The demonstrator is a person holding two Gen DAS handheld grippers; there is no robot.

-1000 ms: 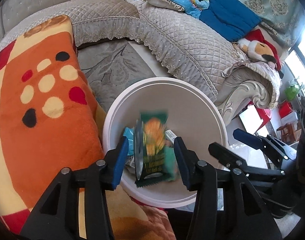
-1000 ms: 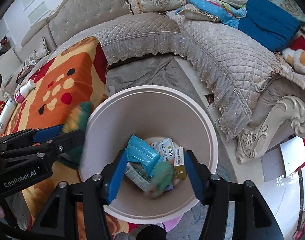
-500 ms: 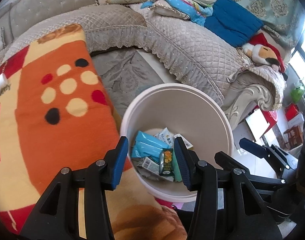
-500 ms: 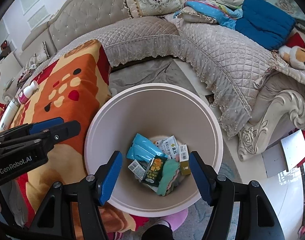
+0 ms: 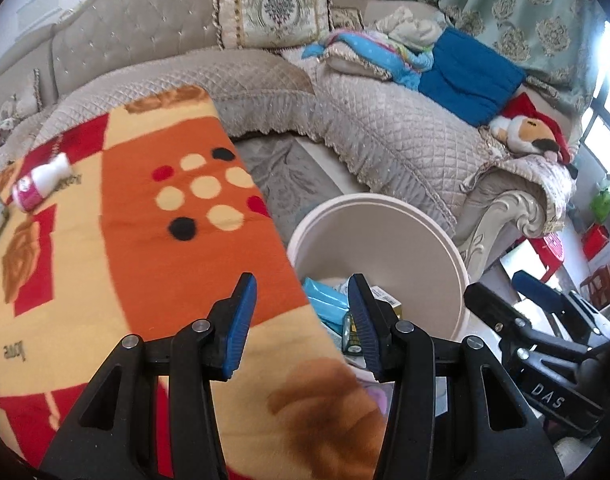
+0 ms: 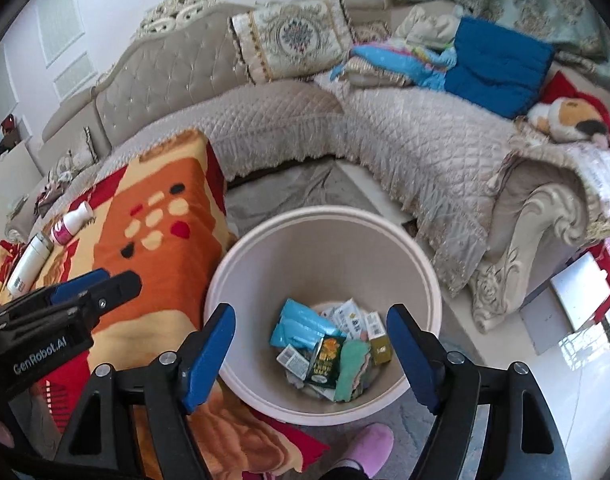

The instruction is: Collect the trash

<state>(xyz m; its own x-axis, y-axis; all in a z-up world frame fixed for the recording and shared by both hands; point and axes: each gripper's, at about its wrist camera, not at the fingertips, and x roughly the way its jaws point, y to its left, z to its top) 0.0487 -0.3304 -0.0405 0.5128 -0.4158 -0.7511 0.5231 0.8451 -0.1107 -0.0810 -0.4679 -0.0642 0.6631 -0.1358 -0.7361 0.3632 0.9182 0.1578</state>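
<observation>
A white round bin (image 6: 421,264) stands on the floor beside an orange patterned blanket (image 5: 145,264); it also shows in the left wrist view (image 5: 441,236). Inside lie a green snack packet (image 6: 325,360), blue wrappers (image 6: 301,326) and small boxes. My right gripper (image 6: 311,348) is open and empty above the bin. My left gripper (image 5: 301,320) is open and empty over the blanket's edge beside the bin. A pink-and-white bottle (image 5: 41,186) and a white tube (image 6: 27,264) lie on the blanket, far left.
A quilted beige sofa (image 6: 405,128) wraps behind and right of the bin, with cushions, a blue pillow (image 6: 497,68) and a plush toy (image 6: 565,116). A pink slipper (image 6: 365,448) is on the floor near the bin. Red items stand at far right.
The green snack packet left my left gripper and fell into the bin. Both grippers have risen and pulled back; the left one swung left over the blanket.
</observation>
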